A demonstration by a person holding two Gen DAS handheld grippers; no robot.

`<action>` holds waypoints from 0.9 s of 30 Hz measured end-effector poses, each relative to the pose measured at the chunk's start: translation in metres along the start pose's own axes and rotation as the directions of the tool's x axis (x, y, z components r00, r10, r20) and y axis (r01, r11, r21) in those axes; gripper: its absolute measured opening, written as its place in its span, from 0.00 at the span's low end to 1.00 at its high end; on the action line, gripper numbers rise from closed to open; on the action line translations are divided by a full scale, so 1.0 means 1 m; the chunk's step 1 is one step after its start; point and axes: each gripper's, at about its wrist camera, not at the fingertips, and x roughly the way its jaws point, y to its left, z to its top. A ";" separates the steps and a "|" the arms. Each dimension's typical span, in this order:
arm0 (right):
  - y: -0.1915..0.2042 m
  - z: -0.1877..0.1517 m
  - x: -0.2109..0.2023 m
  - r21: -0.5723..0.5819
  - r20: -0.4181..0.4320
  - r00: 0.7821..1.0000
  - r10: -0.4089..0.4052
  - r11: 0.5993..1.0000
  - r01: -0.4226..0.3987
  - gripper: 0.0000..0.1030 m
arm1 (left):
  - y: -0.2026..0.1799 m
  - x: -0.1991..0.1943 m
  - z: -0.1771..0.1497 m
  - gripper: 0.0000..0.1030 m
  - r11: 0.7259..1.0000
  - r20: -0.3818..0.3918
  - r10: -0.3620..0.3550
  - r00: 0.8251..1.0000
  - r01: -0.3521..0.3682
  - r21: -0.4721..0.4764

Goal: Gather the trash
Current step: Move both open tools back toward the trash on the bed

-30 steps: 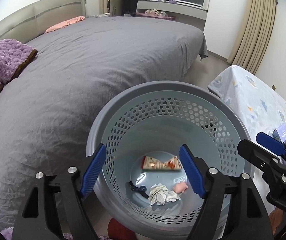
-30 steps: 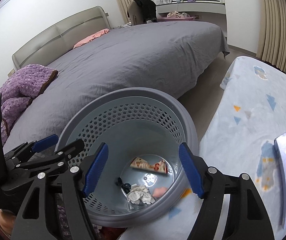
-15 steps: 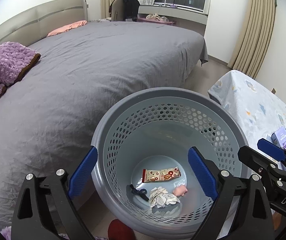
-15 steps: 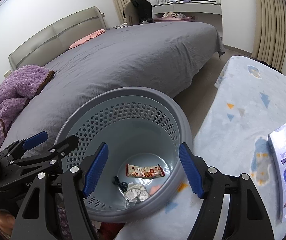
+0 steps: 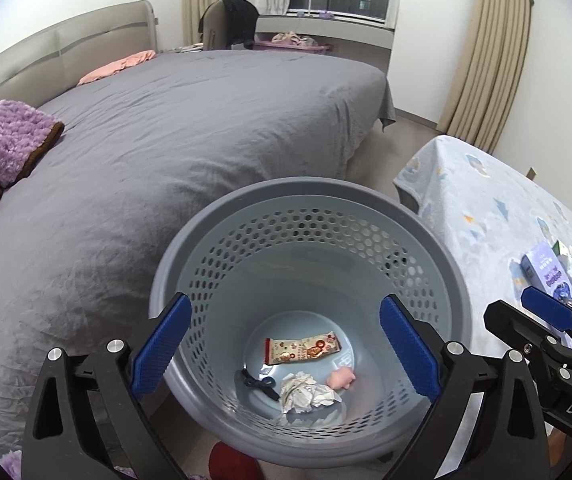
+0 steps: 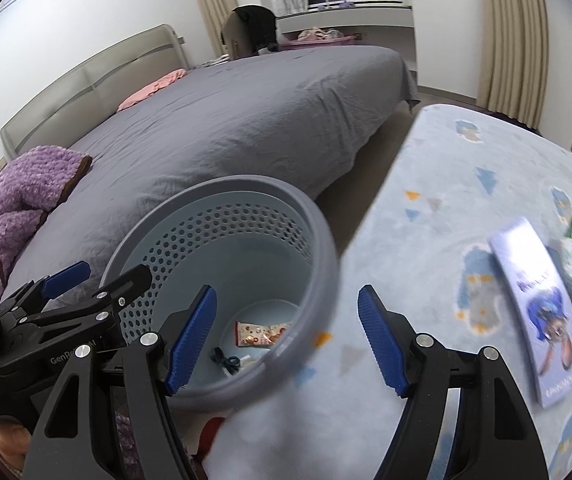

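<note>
Trash basket (image 5: 460, 280) sits beside the table (image 6: 465, 184) edge; we hold both jaws released, empty, ready for the purple box (image 6: 537, 312).

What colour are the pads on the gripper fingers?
Blue, with a ribbed texture, on black frames. The left gripper's pads show sharpest in the left wrist view.

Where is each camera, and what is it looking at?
Left wrist: sits on the left gripper, looking down into the basket; its open blue fingers show, the right gripper at the edge.
Right wrist: sits on the right gripper, facing the basket rim and the blue blanket; its open fingers show.
Both share the basket, snack wrapper, grey bed and purple box.
</note>
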 end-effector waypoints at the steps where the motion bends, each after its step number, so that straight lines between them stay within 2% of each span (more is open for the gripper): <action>1: -0.004 -0.002 -0.004 0.007 0.003 1.000 -0.009 1.000 0.009 0.68 | -0.004 -0.002 0.000 0.91 1.000 0.002 -0.011 1.000 0.011 0.007; 13: -0.056 -0.032 -0.059 0.116 0.040 0.992 -0.116 0.987 0.111 0.68 | -0.059 -0.022 -0.007 0.91 0.990 0.022 -0.111 0.994 0.109 0.088; 27: -0.135 -0.072 -0.121 0.284 0.053 0.960 -0.273 0.926 0.248 0.68 | -0.130 -0.032 -0.020 0.91 0.962 0.008 -0.204 0.979 0.198 0.188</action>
